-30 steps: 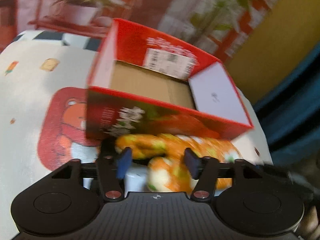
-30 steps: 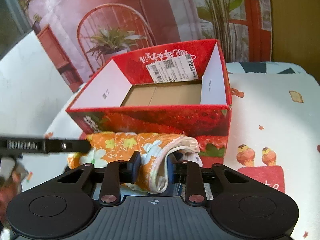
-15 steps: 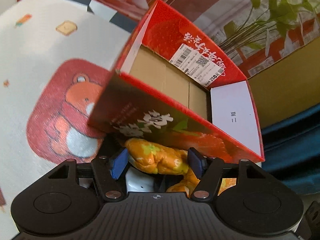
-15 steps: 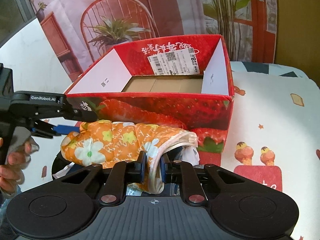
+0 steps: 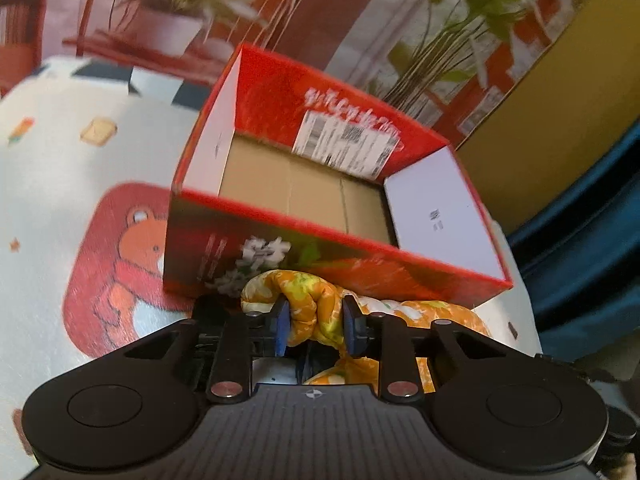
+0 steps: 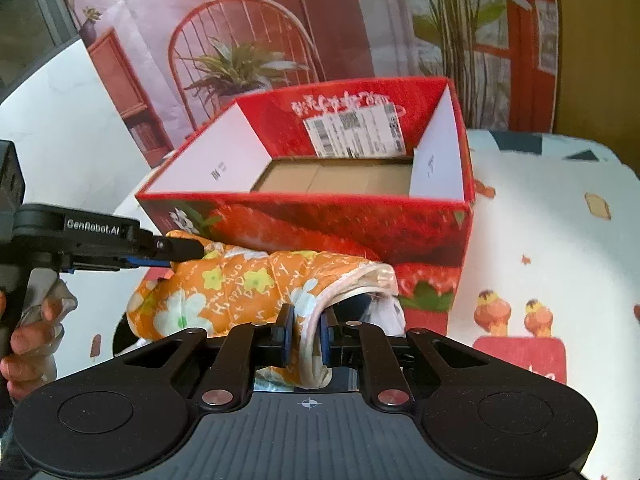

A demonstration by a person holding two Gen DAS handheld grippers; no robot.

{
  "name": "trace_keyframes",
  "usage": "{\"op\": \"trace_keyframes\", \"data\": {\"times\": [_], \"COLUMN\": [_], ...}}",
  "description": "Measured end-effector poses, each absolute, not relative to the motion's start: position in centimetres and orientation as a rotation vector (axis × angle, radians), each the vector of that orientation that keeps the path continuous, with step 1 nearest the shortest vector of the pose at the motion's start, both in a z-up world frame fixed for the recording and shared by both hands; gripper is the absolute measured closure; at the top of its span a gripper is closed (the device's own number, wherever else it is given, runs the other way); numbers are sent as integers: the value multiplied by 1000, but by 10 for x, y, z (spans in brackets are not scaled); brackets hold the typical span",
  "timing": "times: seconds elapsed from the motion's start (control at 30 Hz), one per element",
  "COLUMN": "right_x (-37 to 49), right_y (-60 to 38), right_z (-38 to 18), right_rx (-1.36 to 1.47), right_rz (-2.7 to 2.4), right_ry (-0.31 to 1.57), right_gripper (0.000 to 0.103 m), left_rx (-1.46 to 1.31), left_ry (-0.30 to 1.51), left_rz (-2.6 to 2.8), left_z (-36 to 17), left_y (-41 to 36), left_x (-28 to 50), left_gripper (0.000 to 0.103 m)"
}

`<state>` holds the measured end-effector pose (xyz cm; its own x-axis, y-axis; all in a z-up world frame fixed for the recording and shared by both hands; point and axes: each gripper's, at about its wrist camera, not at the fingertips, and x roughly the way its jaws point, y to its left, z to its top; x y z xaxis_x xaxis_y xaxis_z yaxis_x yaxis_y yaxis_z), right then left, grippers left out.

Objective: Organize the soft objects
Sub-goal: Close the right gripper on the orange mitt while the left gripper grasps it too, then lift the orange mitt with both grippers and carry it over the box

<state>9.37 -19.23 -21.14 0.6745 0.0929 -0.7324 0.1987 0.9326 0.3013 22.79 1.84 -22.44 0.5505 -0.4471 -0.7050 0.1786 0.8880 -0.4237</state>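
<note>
An orange floral cloth (image 6: 240, 288) hangs stretched between both grippers, just in front of an open red strawberry-print box (image 6: 340, 224). My right gripper (image 6: 306, 334) is shut on the cloth's white-lined hem. My left gripper (image 5: 314, 322) has its jaws closing, and its blue pads (image 5: 280, 322) squeeze the bunched far end of the cloth (image 5: 308, 296). The right wrist view shows the left gripper (image 6: 176, 250) coming in from the left, with a person's hand (image 6: 36, 332) on its handle. The box (image 5: 280, 248) has a bare cardboard floor.
The box stands on a white tablecloth (image 6: 560, 240) printed with cartoon figures. Behind the table hangs a backdrop (image 6: 240, 40) picturing a chair and potted plants. A dark blue surface (image 5: 592, 240) lies to the right in the left wrist view.
The left jaws have drawn together onto the cloth's end. The right jaws have tightened on the hem. The cloth now hangs higher in front of the box.
</note>
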Motion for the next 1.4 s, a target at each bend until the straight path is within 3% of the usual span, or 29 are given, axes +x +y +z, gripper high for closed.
{"op": "trace_keyframes", "data": {"times": [0.9, 1.4], "right_x": [123, 202], "right_y": [-209, -258], "right_z": [-109, -131], "right_rx": [275, 286], "right_rz": [9, 4], "right_ry": [596, 644], "right_gripper": [91, 91], "left_rx": [-264, -190], "left_ry": [538, 645], "left_rz": [-412, -387], "left_z": [-107, -133], "left_y": [13, -4], "left_x": [220, 298], "left_gripper": [75, 75]}}
